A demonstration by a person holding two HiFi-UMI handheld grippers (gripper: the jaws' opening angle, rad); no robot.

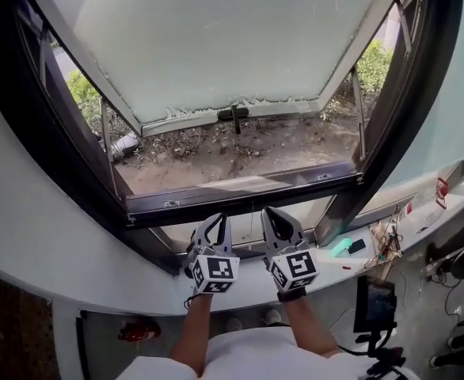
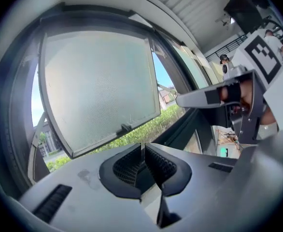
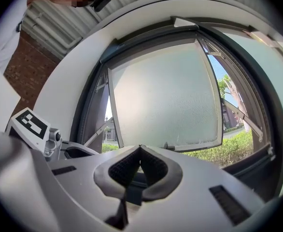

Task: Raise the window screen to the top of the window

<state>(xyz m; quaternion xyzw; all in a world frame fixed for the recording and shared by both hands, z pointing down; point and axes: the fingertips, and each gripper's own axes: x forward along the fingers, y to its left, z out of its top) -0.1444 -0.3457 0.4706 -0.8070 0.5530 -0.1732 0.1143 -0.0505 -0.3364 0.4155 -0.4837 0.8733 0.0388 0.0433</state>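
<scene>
Window screen [image 1: 216, 46]: a pale, frosted-looking panel in a grey frame. It was swung outward from the bottom, tilted away from the dark window frame [image 1: 240, 192]. Its lower edge hung out over bare ground [image 1: 240, 153], well apart from the frame's bottom rail. A small dark handle [image 1: 233, 115] sat at the middle of that lower edge. Thin stay arms ran from the frame to the panel on both sides.

Left gripper [image 1: 216, 226]: held just in front of the bottom rail, low and near centre, pointing at the opening. In the left gripper view its fingers [image 2: 127, 166] were pressed together at the tips with nothing between them. The screen [image 2: 93, 86] stood well beyond them.

Right gripper [image 1: 270, 214]: just beside the left one, at about the same height, also aimed at the rail. In the right gripper view its fingers [image 3: 158, 170] met at the tips, empty, and the screen [image 3: 161, 100] filled the view ahead, apart from them. A green hedge [image 3: 223, 151] showed under the panel's lower edge.

Neither gripper touched the screen or its handle.

The white curved surface [image 1: 58, 252] ran below the window. On its right part lay a small green item [image 1: 340, 247] and a small black item [image 1: 357, 245], side by side, with loose wires further right.
</scene>
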